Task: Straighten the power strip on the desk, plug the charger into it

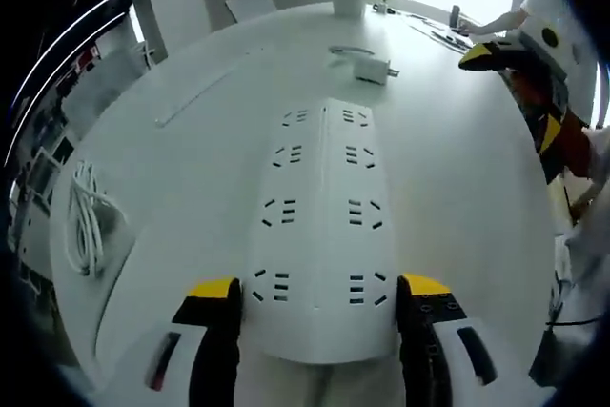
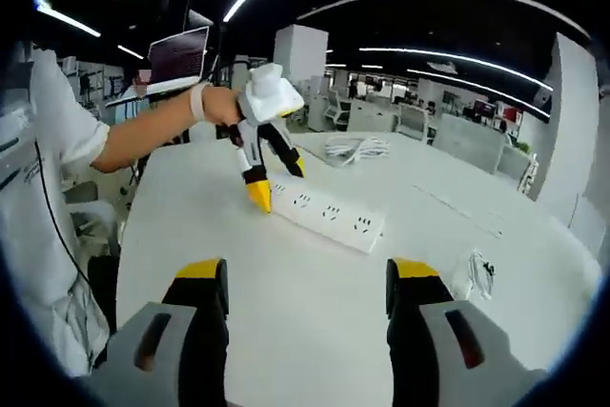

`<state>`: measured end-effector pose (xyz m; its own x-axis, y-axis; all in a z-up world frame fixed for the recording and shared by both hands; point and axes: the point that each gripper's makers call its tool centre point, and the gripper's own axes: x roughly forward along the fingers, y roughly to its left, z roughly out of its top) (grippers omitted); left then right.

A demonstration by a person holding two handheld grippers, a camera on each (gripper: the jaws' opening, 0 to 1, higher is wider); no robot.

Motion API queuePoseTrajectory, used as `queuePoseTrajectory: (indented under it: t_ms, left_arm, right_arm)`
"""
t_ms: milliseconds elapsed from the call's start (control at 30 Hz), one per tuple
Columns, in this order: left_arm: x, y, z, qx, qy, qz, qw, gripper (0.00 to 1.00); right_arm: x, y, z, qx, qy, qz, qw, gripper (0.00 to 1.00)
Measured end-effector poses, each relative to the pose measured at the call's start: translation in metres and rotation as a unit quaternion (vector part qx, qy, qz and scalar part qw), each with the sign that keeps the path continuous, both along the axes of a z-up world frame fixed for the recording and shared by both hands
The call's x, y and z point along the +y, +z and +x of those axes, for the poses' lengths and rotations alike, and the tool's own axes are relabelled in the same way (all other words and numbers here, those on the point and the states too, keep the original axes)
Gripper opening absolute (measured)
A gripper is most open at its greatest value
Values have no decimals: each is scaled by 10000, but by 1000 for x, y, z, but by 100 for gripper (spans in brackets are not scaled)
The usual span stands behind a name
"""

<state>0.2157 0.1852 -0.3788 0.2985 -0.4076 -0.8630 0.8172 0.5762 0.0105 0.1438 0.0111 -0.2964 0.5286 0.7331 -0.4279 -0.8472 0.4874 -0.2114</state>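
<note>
The left gripper [image 1: 319,316] straddles the near end of the power strip [image 1: 322,226] on the white desk [image 1: 191,150], jaws spread beside its edges; I judge a firm squeeze should precede any turning. The charger [image 1: 369,68] lies beyond the strip's far end. The right gripper [image 2: 307,285] hovers wide apart, holding nothing, and should wait clear.

Power strip [image 1: 322,235]: white, long, two rows of sockets, lying flat on the white table [image 1: 477,188].
Charger [image 1: 370,68]: small white block with cable, beyond the strip's far end, unplugged.
</note>
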Motion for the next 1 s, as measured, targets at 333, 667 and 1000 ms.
queuePoseTrajectory:
  t_ms: [333, 667, 1000]
  left_arm:
    - [0, 0, -4, -67, -38, 29, 10000, 68]
    - [0, -1, -7, -48, -94, 5, 9999, 68]
    - [1, -1, -11, -87, -135, -125, 9998, 69]
  right_arm:
    - [3, 5, 33, -6, 154, -527, 9985, 66]
    - [2, -15, 80, 202, 411, -1225, 9914, 67]
    - [30, -36, 105, 388, 1224, -2002, 9713, 67]
